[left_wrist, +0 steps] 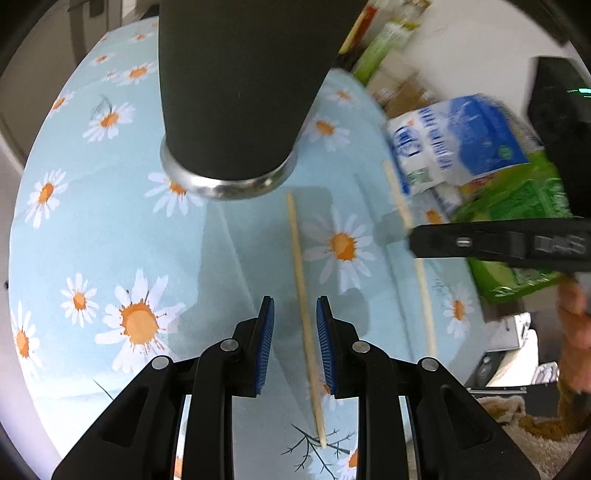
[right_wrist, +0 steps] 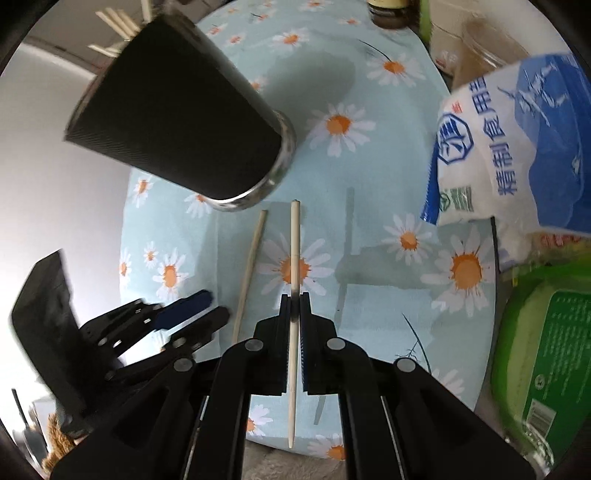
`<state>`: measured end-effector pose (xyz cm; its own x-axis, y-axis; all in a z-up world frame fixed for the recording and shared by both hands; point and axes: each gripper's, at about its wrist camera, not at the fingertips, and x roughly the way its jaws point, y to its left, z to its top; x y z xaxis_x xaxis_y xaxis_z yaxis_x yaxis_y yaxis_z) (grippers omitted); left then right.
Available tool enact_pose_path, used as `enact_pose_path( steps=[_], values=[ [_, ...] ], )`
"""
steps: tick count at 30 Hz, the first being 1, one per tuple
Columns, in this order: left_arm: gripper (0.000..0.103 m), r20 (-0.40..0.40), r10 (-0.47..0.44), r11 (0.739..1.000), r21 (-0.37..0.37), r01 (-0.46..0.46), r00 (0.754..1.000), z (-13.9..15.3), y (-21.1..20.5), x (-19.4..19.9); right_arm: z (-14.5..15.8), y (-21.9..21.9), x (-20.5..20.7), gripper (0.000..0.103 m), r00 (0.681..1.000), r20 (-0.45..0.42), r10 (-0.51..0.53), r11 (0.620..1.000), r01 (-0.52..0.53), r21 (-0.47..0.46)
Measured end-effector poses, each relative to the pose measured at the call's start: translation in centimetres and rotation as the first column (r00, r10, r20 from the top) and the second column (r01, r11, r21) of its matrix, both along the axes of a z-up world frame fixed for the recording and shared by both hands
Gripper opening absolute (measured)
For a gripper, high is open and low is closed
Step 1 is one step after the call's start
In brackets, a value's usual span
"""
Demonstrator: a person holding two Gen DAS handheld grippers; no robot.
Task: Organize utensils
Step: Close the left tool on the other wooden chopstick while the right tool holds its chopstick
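Note:
A tall black cup (left_wrist: 236, 92) with a steel base stands on the daisy tablecloth (left_wrist: 110, 221); in the right wrist view the cup (right_wrist: 177, 129) holds several chopsticks at its rim. One wooden chopstick (left_wrist: 304, 306) lies on the cloth between the open fingers of my left gripper (left_wrist: 294, 317). My right gripper (right_wrist: 294, 299) is shut on a second chopstick (right_wrist: 294, 258), seen in the left wrist view (left_wrist: 402, 206) under the right gripper (left_wrist: 498, 245). The lying chopstick (right_wrist: 249, 273) and left gripper (right_wrist: 184, 314) show in the right wrist view.
A blue and white salt bag (right_wrist: 517, 147) and a green package (right_wrist: 543, 350) lie at the table's right side. A dark jar (right_wrist: 388, 14) and boxes (left_wrist: 402, 88) stand at the far edge. The table's front edge is just below the grippers.

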<state>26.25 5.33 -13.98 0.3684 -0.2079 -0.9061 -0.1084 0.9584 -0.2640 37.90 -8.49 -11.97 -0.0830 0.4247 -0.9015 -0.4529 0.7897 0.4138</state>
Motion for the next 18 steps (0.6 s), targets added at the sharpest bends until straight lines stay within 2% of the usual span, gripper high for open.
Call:
enact_pose_path(
  steps=[3,10,17,18],
  values=[
    [0.022,-0.031,0.014,1.000,-0.005,-0.014,0.999,-0.4,-0.3,0.8,0.5,-0.5,0.1,0.005,1.000,0.006,0.025,0.999,-0.026,0.022],
    [0.022,-0.126,0.016,0.996,0.086,-0.005,0.992,-0.9,-1.5,3.0,1.0,-2.5,0.6,0.005,0.999,0.004,0.052,0.998,-0.053,0.043],
    [0.021,-0.179,0.021,0.993,0.115,0.000,0.984,-1.0,-2.5,4.8,0.9,-2.7,0.3,0.005,0.997,-0.003,0.076,0.995,-0.076,0.062],
    [0.012,-0.185,0.018,0.993,0.118,0.004,0.983,-1.0,-2.6,4.9,0.9,-2.6,0.3,0.005,0.997,0.000,0.079,0.995,-0.079,0.062]
  ],
)
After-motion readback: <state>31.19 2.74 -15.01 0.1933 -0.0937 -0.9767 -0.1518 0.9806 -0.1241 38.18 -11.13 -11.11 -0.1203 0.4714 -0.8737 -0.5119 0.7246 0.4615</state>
